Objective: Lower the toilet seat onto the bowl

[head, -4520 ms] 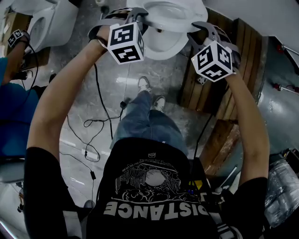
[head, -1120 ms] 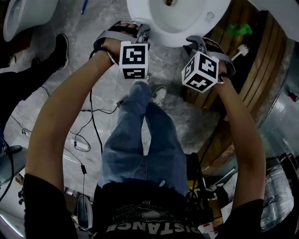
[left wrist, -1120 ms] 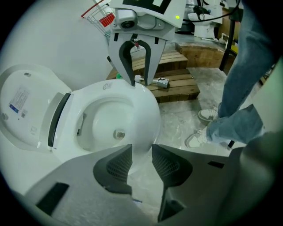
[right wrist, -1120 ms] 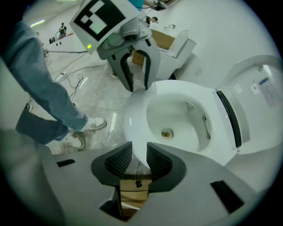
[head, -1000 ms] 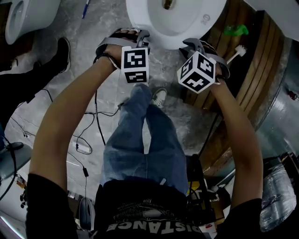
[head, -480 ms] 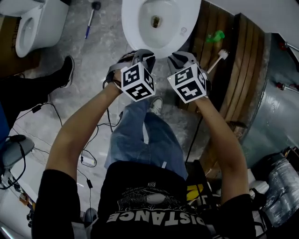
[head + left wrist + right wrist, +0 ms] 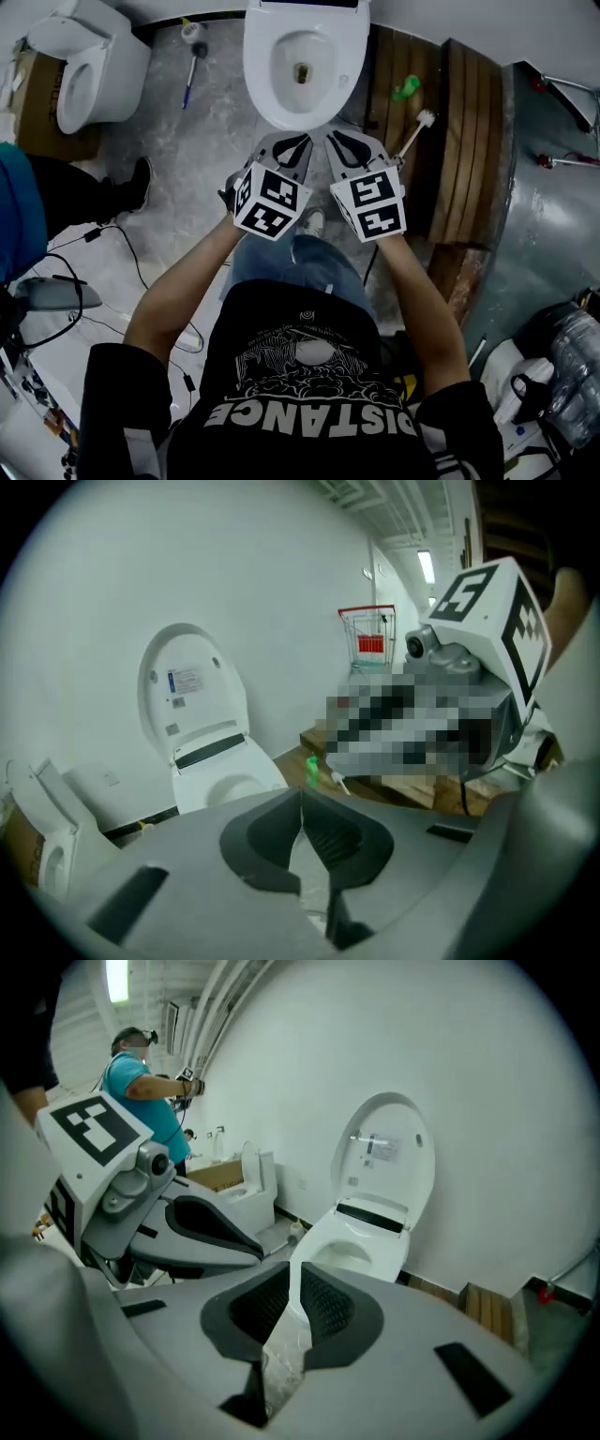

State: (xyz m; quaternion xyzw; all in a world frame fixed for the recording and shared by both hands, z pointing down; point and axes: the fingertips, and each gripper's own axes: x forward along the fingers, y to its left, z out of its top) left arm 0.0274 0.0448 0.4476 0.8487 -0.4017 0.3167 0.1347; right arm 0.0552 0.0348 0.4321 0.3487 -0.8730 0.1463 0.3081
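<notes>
The white toilet (image 7: 302, 66) stands at the top of the head view. Its seat (image 7: 352, 1246) lies flat on the bowl and its lid (image 7: 384, 1152) stands upright against the wall; the left gripper view shows the seat (image 7: 230, 782) and lid (image 7: 192, 691) too. Both grippers hang side by side in front of the bowl, apart from it. My left gripper (image 7: 286, 150) (image 7: 300, 794) has just been closing and is shut on nothing. My right gripper (image 7: 352, 150) (image 7: 292, 1269) has also just been closing; its tips meet with nothing between them.
A second toilet (image 7: 89, 66) stands at the left, with a blue-handled brush (image 7: 192, 61) beside it. A wooden platform (image 7: 469, 141) on the right carries a white brush (image 7: 417, 127) and a green item (image 7: 405, 89). Cables (image 7: 122, 253) cross the floor. A person in blue (image 7: 141, 1072) stands nearby.
Both grippers have drawn back from the bowl's front rim, risen and come closer together. Their jaws have narrowed to shut. More of the toilet and the wall now shows.
</notes>
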